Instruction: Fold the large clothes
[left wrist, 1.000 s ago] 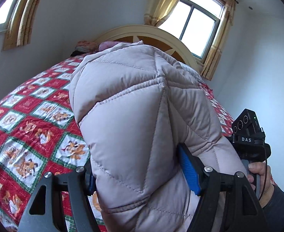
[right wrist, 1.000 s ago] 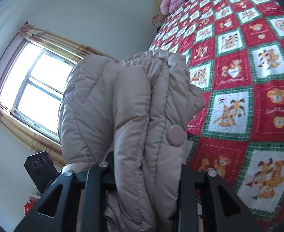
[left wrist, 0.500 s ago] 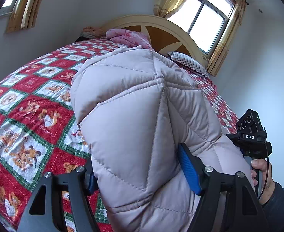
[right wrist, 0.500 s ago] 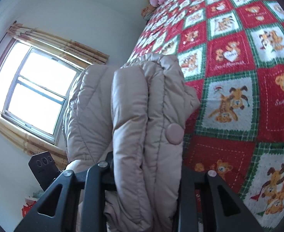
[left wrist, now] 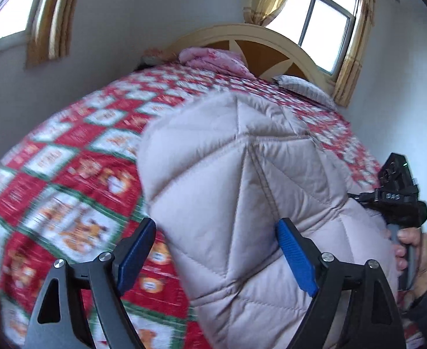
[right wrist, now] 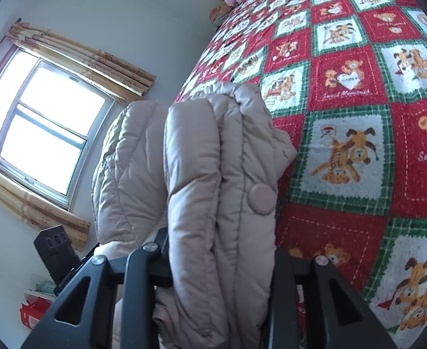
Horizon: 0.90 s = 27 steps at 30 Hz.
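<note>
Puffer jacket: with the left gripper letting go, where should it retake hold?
On the folded edge of the puffer jacket, beside the right gripper, coming from the bed's foot. That gripper already pinches stacked layers there; the left gripper is opening around bulkier quilting.

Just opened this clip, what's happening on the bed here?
A person with a handheld gripper in each hand is folding a pale quilted puffer jacket over a bed covered by a red and green teddy-bear quilt. The right gripper is clamped on a bunched, folded edge of the jacket. The left gripper is opening: its left pad stands clear of the jacket, which still bulges between the jaws. The fold is not yet laid flat.
</note>
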Available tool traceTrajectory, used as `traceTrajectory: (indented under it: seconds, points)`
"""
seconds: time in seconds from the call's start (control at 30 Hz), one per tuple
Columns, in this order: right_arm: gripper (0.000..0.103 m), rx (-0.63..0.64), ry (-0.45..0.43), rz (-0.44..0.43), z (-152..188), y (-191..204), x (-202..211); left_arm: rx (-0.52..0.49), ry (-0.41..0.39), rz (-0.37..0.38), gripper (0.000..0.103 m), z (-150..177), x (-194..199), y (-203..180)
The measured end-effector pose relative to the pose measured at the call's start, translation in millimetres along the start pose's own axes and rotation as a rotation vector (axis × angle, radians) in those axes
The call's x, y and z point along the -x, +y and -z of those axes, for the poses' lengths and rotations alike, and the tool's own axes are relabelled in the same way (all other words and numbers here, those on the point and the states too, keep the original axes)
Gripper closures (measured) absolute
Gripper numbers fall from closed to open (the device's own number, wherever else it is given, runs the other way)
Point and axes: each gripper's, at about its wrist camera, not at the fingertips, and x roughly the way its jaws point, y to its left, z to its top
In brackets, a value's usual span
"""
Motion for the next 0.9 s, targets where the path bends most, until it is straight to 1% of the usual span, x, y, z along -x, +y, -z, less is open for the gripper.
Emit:
traceTrajectory:
  seconds: [0.1, 0.17, 0.2, 0.27, 0.33, 0.4, 0.53, 0.6, 0.67, 0.7, 0.77, 0.9]
  points:
    - [0.067, -0.005, -0.004, 0.004, 1, 0, -1, -0.061, -0.034, -0.071, 0.018, -5, 8, -10]
    - [0.067, -0.007, -0.007, 0.01, 2, 0, -2, -0.079, -0.049, -0.078, 0.018, -8, 9, -14]
    - [0.066, -0.009, -0.009, 0.012, 3, 0, -3, -0.091, -0.05, -0.081, 0.018, -10, 8, -18]
    - [0.066, -0.015, -0.011, 0.013, 3, 0, -6, -0.124, -0.035, -0.122, 0.018, -11, 1, -23]
    - [0.065, -0.02, -0.013, 0.015, 4, -1, -6, -0.142, -0.026, -0.139, 0.017, -10, -7, -23]
    - [0.064, -0.025, -0.013, 0.015, 4, -4, -6, -0.122, -0.017, -0.136, 0.017, -8, -13, -17]
    - [0.061, -0.024, -0.009, 0.019, 3, -5, -5, -0.076, -0.013, -0.13, 0.017, -5, -11, -9]
    - [0.055, -0.027, -0.009, 0.021, 3, -5, -4, -0.073, -0.02, -0.144, 0.017, -5, -5, -11]
    - [0.052, -0.03, -0.008, 0.022, 3, -6, -1, -0.073, -0.042, -0.144, 0.017, -6, 3, -15]
    - [0.047, -0.028, -0.01, 0.027, 3, -5, 0, -0.071, -0.057, -0.141, 0.017, -7, 9, -17]
    - [0.041, -0.021, -0.025, 0.051, 3, -3, 4, -0.063, -0.083, -0.143, 0.017, -10, 20, -20]
    - [0.035, -0.001, -0.047, 0.081, 4, 4, 18, -0.061, -0.119, -0.142, 0.017, -13, 36, -29]
